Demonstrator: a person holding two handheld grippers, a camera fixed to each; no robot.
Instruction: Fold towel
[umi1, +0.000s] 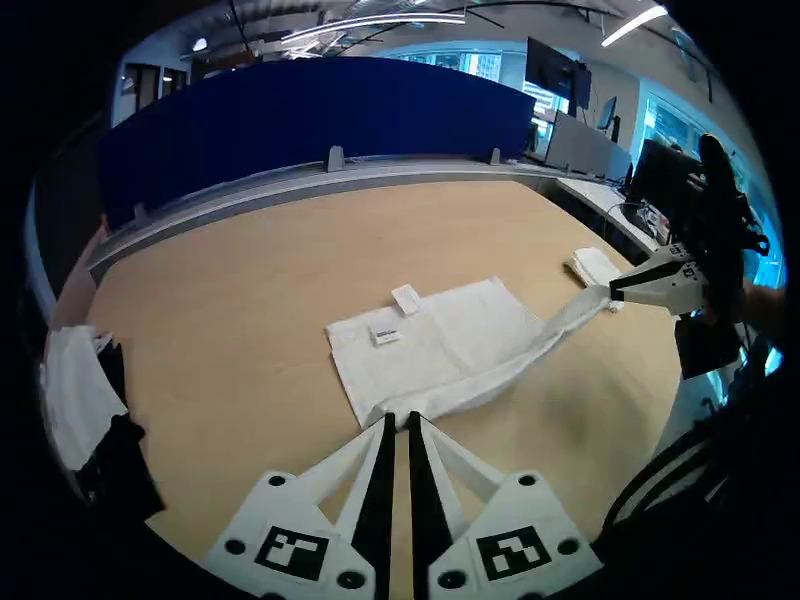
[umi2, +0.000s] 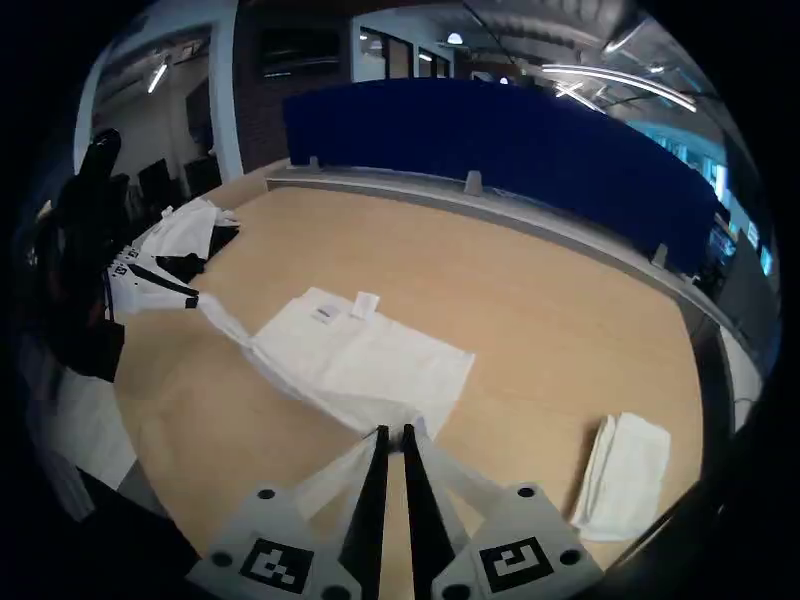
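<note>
**Left gripper view and right gripper view: one towel pinched at two corners**

In the left gripper view, the left gripper (umi1: 400, 420) has its fingers clenched almost together on a corner of the white towel (umi1: 440, 345), right at the tips. Ahead of it the towel lies mostly flat on the pale wooden table (umi1: 250, 290), with two small tags on its far part. The towel's near edge rises in a taut strip to the right.

In the right gripper view, the right gripper (umi2: 392, 432) is likewise clamped on the towel's corner at its fingertips. From there the lifted edge runs off to the left, up to the other gripper.

To the right of the right gripper, near the table's edge, lies a folded towel (umi2: 625, 475). Far to its left, beyond the other gripper, sits a heap of white and black cloth (umi2: 185, 235).

Past the towel the bare tabletop runs to a grey rail and a blue partition (umi1: 300, 120). Behind that is an office room with monitors (umi1: 560, 70), windows and long ceiling lights (umi1: 370, 22).
</note>
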